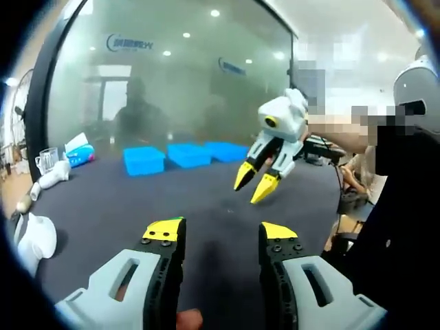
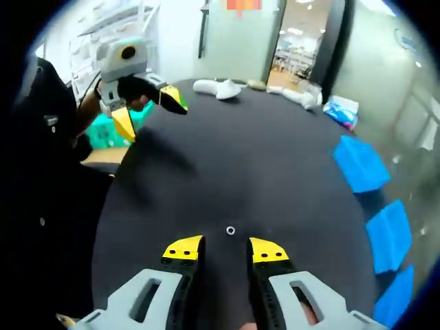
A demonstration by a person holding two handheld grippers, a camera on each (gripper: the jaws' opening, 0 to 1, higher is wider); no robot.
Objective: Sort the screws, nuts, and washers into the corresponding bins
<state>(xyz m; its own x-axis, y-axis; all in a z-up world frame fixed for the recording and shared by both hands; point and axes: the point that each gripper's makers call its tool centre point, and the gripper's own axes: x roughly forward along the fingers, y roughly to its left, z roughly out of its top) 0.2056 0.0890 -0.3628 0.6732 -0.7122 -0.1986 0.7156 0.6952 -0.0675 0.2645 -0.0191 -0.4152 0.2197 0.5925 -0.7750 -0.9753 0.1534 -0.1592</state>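
Dark round table (image 2: 206, 185), three blue bins (image 1: 187, 154), small washer (image 2: 230, 230), perhaps white cloths (image 2: 216, 87)

Wide open stretch of dark table (image 2: 227, 172) here — bare in the middle, plenty of room to sweep across. One small washer (image 2: 230, 230) sits just ahead of the right gripper (image 2: 223, 251), jaws parted, nothing beside it. Three blue bins (image 2: 375, 199) line the right edge in that view, close together. Clutter crowds the far rim — white objects (image 2: 220, 87) and a blue packet (image 2: 342, 112). The left gripper (image 2: 148, 106) hangs above the table's left edge, open.
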